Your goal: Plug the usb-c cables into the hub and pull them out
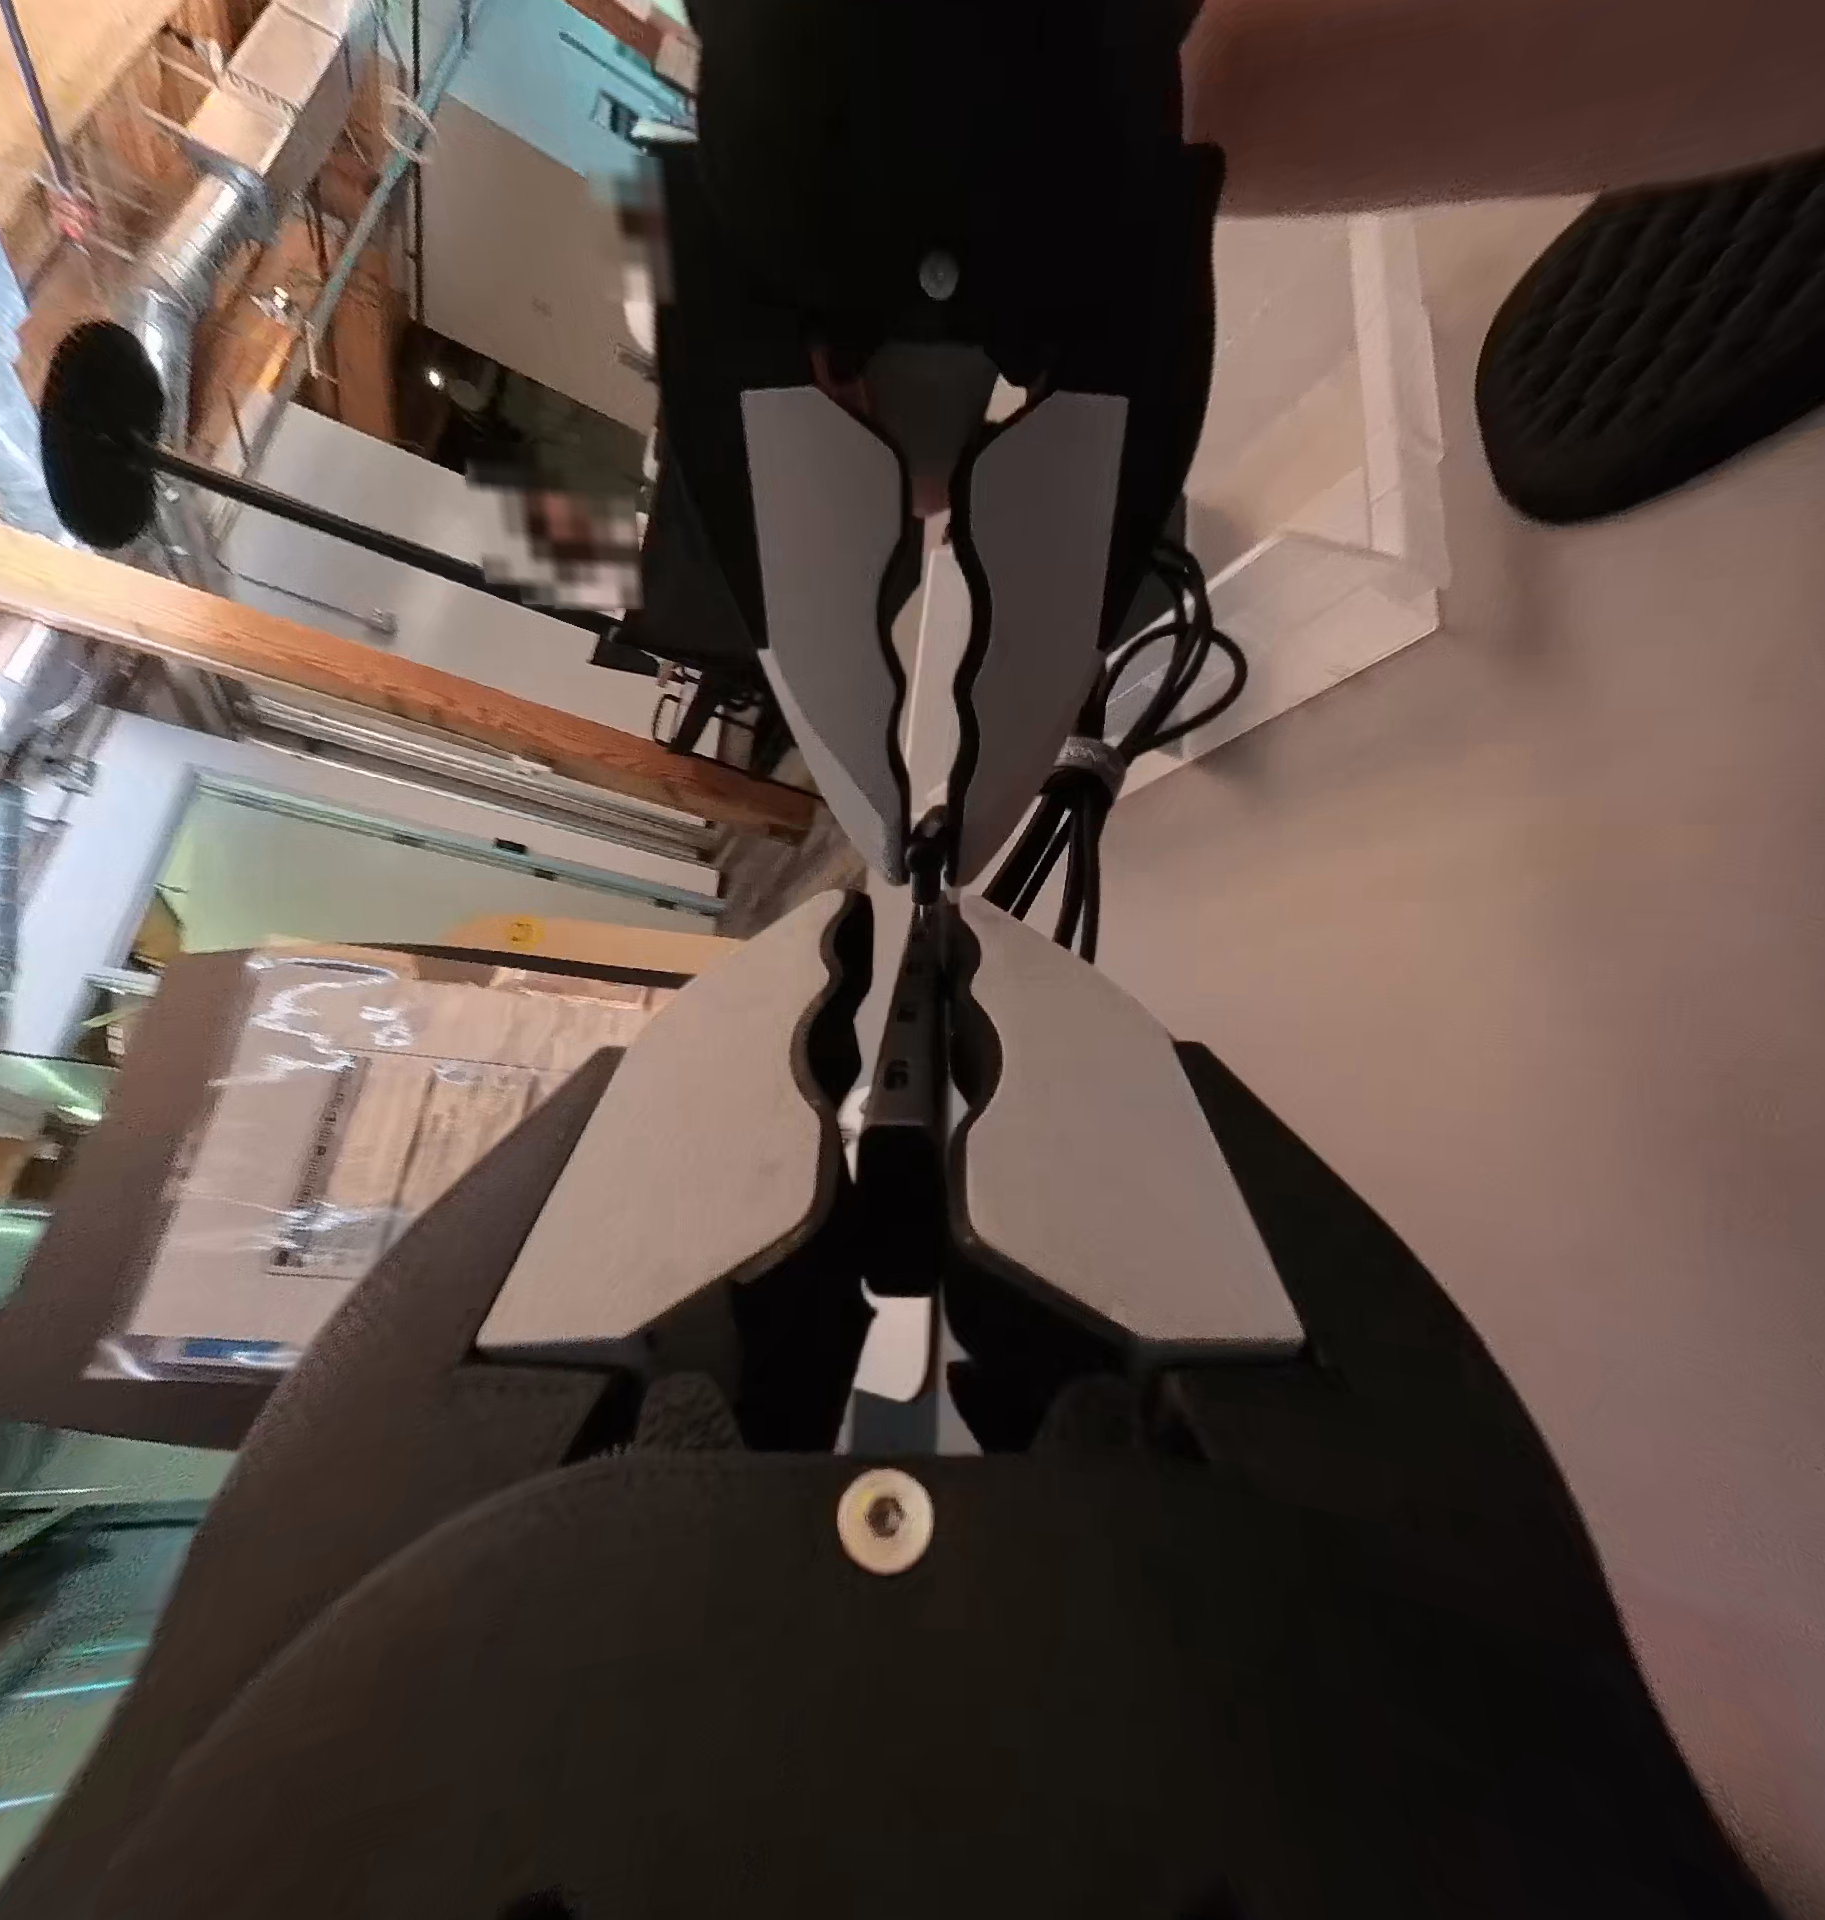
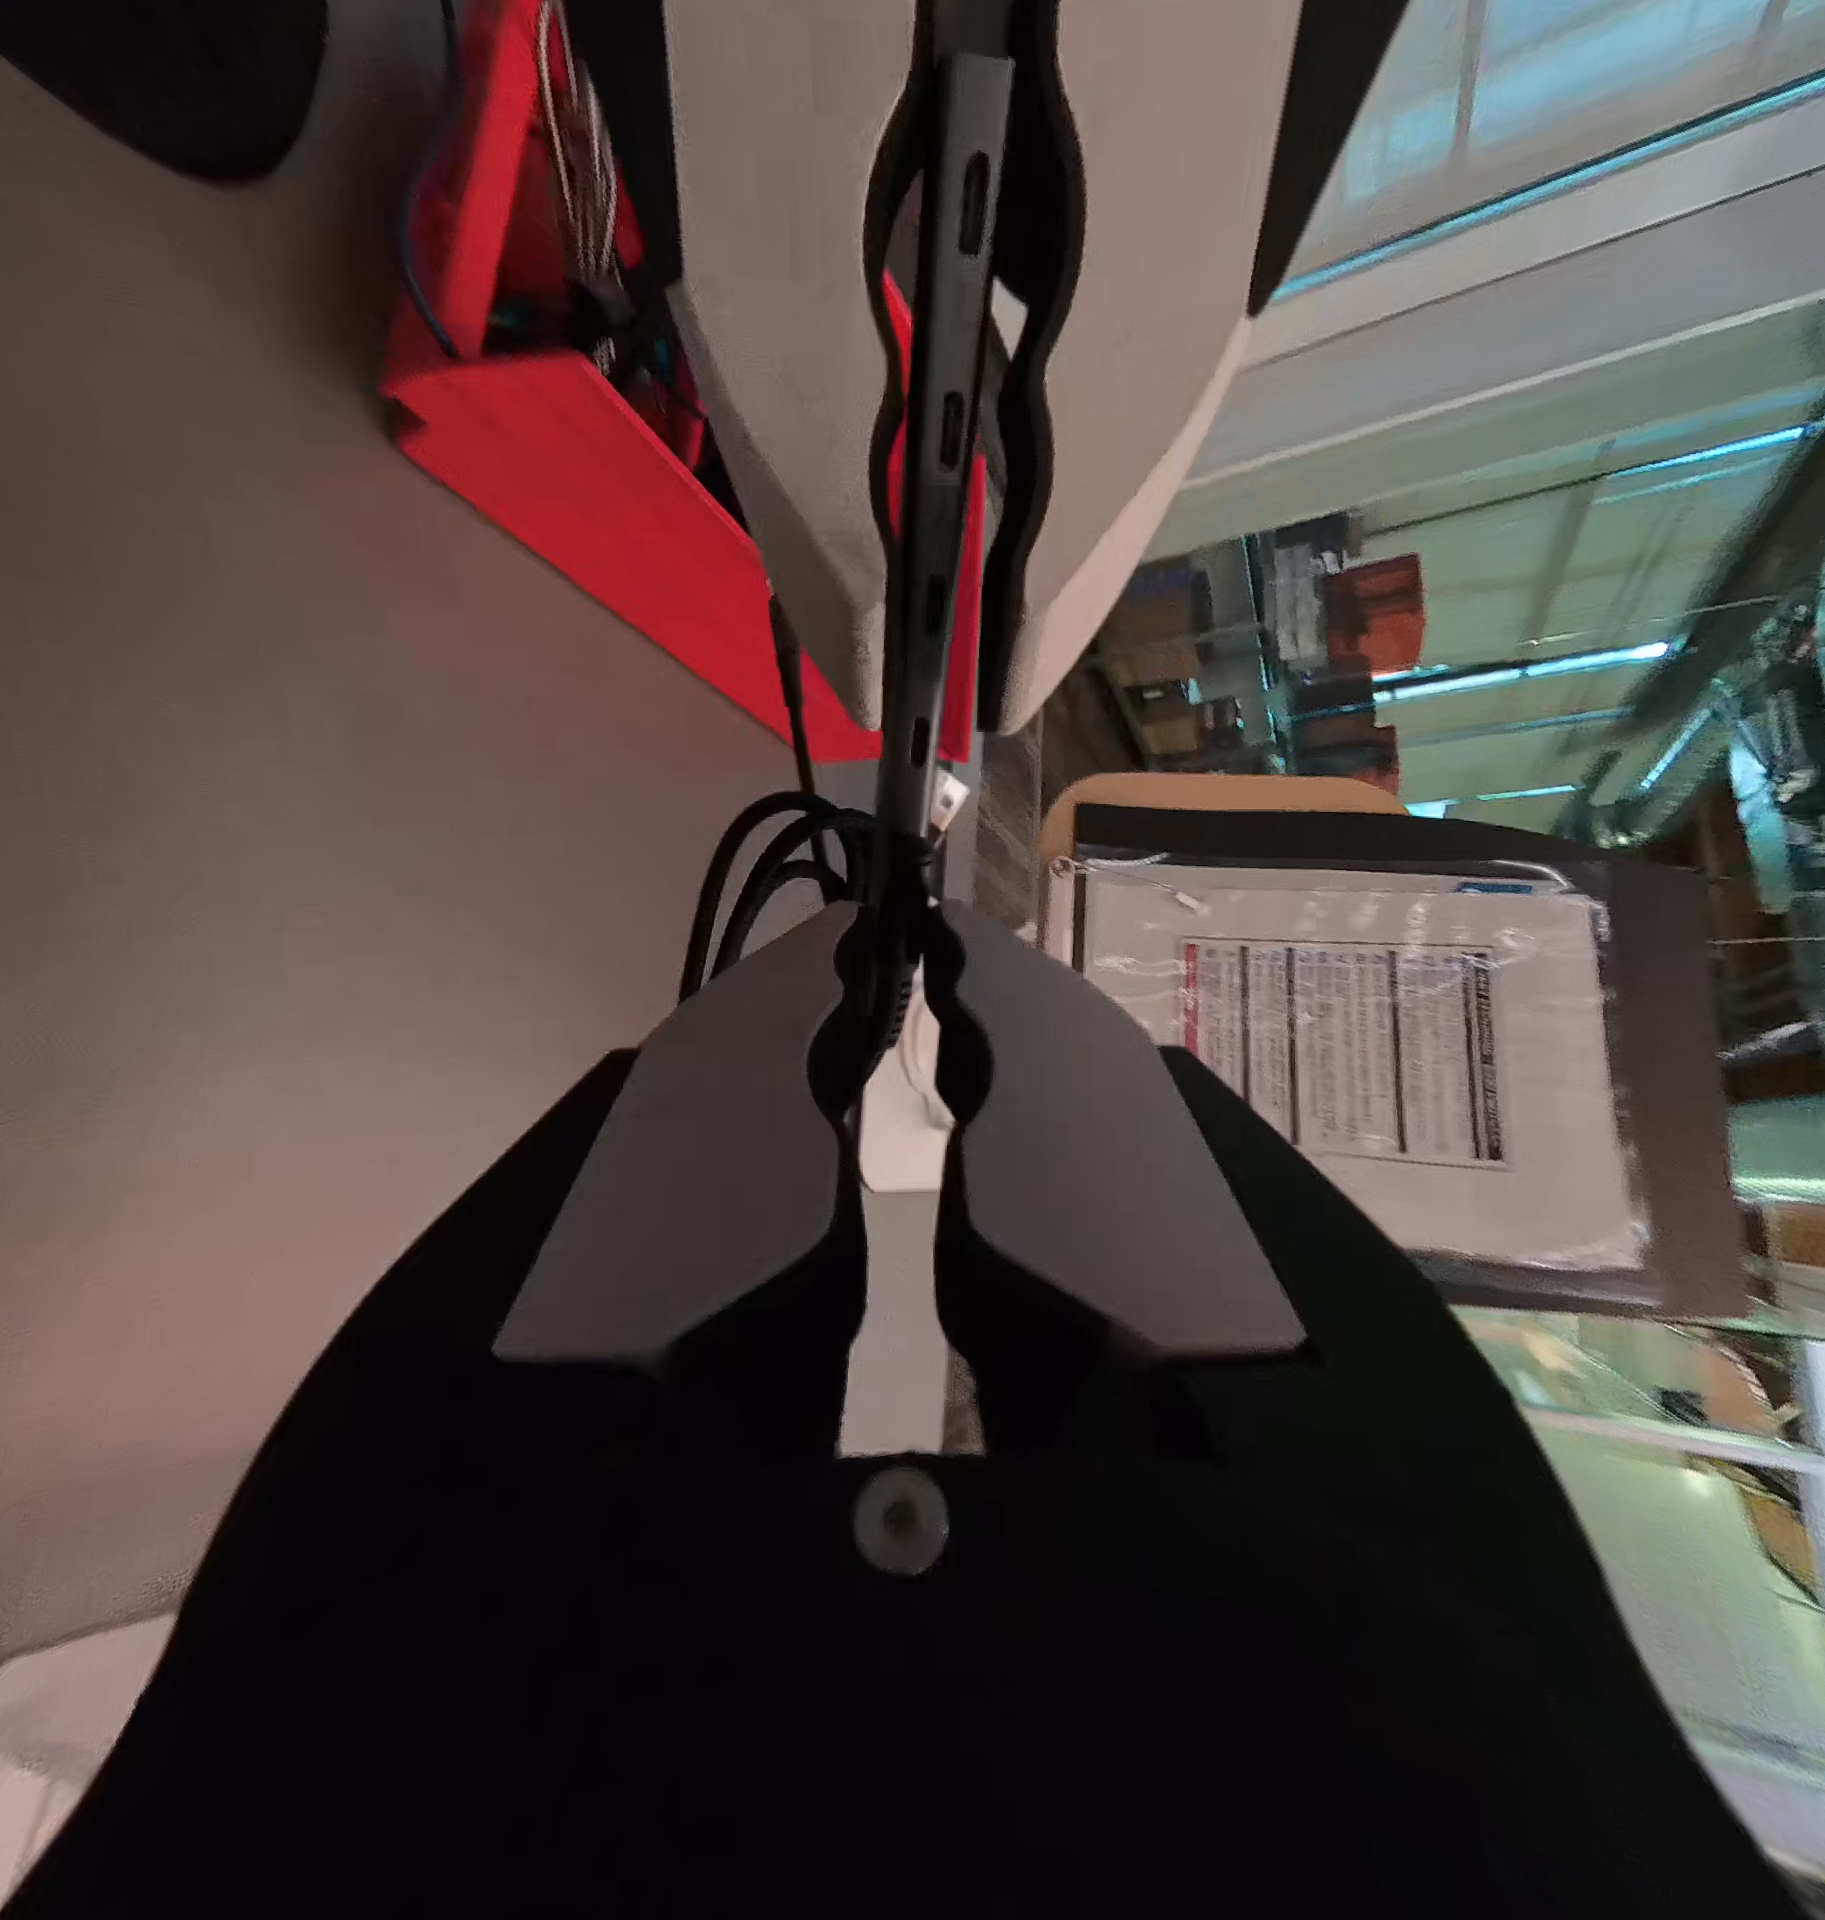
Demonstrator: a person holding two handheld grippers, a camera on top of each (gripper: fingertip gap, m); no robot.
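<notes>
1. The left tongs (image 1: 903, 1091) clamp the grey hub (image 1: 900, 1081), lifted off the pale counter (image 1: 1510, 1039) and pointing toward the right tongs (image 2: 892, 997), which pinch the black usb-c cable (image 2: 877, 997) by its plug.
2. Plug and hub end meet tip to tip; whether it is seated I cannot tell, so I judge a plugging or pulling step is underway.
3. Only the right wrist view shows the hub's port row and a red bin (image 2: 575, 468); only the left shows a clear tray (image 1: 1334, 582).

Dim, warm indoor light; background beyond the table (image 1: 1510, 1039) smeared by motion blur, edges bent by the wide lens
</notes>
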